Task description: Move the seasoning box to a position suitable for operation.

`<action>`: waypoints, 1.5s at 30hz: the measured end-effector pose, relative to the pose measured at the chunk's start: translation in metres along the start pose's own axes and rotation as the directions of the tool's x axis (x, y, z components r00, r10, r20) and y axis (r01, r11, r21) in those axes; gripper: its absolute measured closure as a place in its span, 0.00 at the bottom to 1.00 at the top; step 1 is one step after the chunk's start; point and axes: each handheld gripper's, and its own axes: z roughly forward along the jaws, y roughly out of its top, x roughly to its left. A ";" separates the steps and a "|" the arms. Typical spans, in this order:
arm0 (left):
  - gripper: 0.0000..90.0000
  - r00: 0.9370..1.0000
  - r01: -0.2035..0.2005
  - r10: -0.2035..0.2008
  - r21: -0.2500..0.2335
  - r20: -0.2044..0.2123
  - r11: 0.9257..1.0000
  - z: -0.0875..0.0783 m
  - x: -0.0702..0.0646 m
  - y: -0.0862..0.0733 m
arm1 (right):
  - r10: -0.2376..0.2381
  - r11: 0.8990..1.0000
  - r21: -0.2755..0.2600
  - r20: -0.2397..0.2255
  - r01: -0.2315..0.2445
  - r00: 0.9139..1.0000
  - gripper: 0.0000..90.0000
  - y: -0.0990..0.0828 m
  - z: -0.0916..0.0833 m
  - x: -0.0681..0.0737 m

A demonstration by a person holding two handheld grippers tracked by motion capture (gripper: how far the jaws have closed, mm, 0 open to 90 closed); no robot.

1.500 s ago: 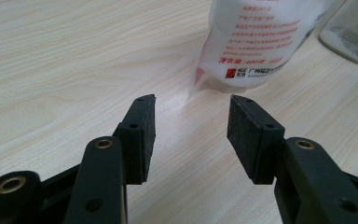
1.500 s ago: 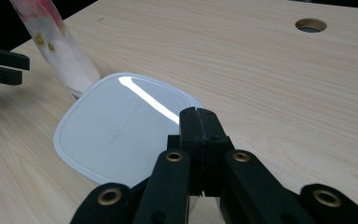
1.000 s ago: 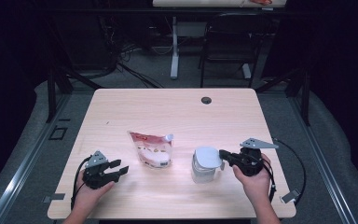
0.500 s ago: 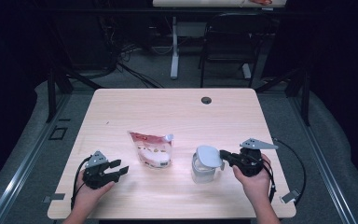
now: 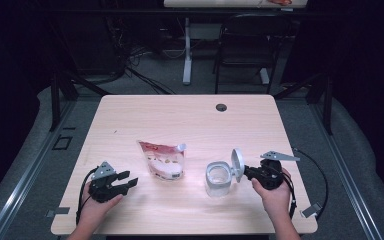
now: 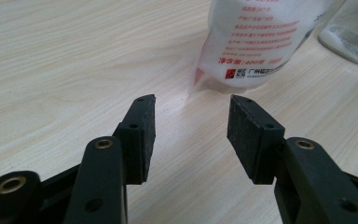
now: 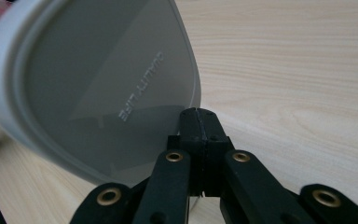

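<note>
R gripper clamps grey round plastic lid, upright beside clear plastic jar | L gripper jaws apart, empty, nr printed pouch | risk: thin edge grip, lid may slip.

We see the table brightly lit from above while the surrounding room sinks into darkness. A soft glare patch sits near the pouch. In the right gripper view, the lid is blurred at its near edge.
</note>
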 end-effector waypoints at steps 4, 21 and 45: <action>0.58 1.000 0.000 0.000 -0.001 0.000 1.000 0.000 0.000 0.000 | 0.018 1.000 -0.007 -0.017 -0.018 1.000 1.00 -0.001 0.000 -0.003; 0.58 1.000 0.002 -0.002 -0.002 0.002 1.000 -0.002 0.000 0.000 | -0.055 0.998 -0.030 0.107 0.059 0.993 0.94 -0.012 -0.013 0.000; 0.58 1.000 -0.006 0.006 -0.004 0.003 1.000 -0.001 -0.001 0.000 | -0.121 0.991 0.081 0.155 0.110 0.980 0.87 -0.033 0.001 0.009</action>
